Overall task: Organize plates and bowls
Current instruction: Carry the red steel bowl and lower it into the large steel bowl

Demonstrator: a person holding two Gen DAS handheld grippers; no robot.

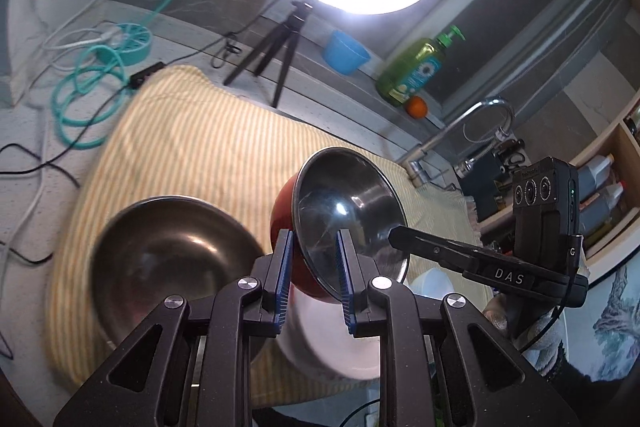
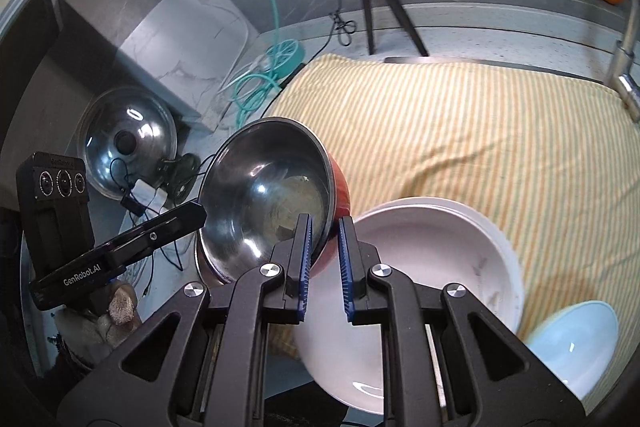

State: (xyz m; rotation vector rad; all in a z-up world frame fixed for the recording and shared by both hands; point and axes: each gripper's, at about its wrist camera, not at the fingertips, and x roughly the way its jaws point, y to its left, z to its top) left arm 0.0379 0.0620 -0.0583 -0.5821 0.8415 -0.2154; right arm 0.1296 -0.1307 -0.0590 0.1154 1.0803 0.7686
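Note:
A bowl, red outside and steel inside (image 1: 344, 211), is held tilted in the air above the striped cloth; it also shows in the right wrist view (image 2: 268, 203). My left gripper (image 1: 314, 239) straddles its rim, one finger outside and one inside. My right gripper (image 2: 324, 227) straddles the opposite rim the same way. A second steel bowl (image 1: 168, 251) sits on the cloth at the left. White plates (image 2: 436, 251) lie stacked under the red bowl. A pale blue bowl (image 2: 576, 339) sits at the lower right.
A yellow striped cloth (image 2: 460, 131) covers the counter. A ring light on a tripod (image 1: 276, 47), blue cup (image 1: 344, 53), green soap bottle (image 1: 416, 71), orange (image 1: 417, 106) and faucet (image 1: 460, 135) stand behind. Cables (image 1: 80, 99) lie at the left. A pot lid (image 2: 128, 139) lies left.

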